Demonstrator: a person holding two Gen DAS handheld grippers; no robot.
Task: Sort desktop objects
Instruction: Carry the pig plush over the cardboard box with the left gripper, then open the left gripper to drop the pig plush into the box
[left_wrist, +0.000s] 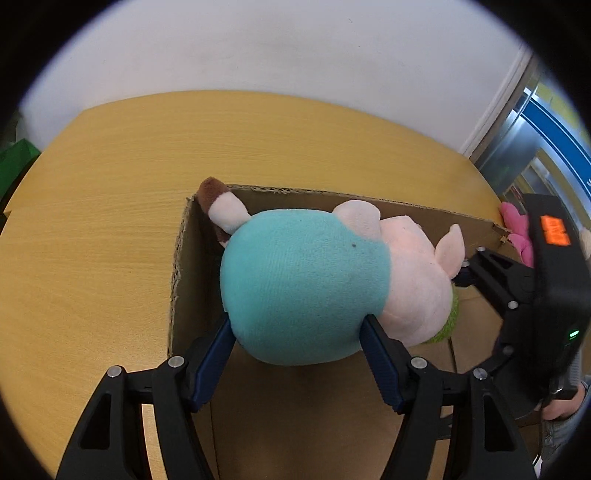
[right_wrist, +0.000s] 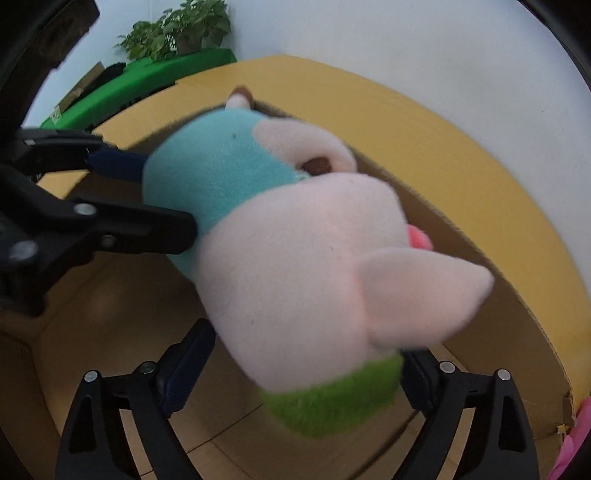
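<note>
A plush pig (left_wrist: 303, 284) with a teal body, pale pink head and green patch hangs over an open cardboard box (left_wrist: 184, 258). My left gripper (left_wrist: 297, 332) is shut on its teal body. My right gripper (right_wrist: 303, 350) is around the pig's head and green patch (right_wrist: 332, 406); its fingers (right_wrist: 184, 365) stand wide, and whether they press the plush is unclear. The left gripper shows in the right wrist view (right_wrist: 162, 192) at the left, clamped on the teal body (right_wrist: 207, 166). The right gripper shows in the left wrist view (left_wrist: 461, 269) at the pig's head.
The box stands on a yellow wooden table (left_wrist: 110, 184) against a white wall. A pink plush (left_wrist: 517, 229) lies beyond the box's right corner. A green surface with potted plants (right_wrist: 177, 29) stands far left. The box floor (right_wrist: 110, 314) under the pig is bare cardboard.
</note>
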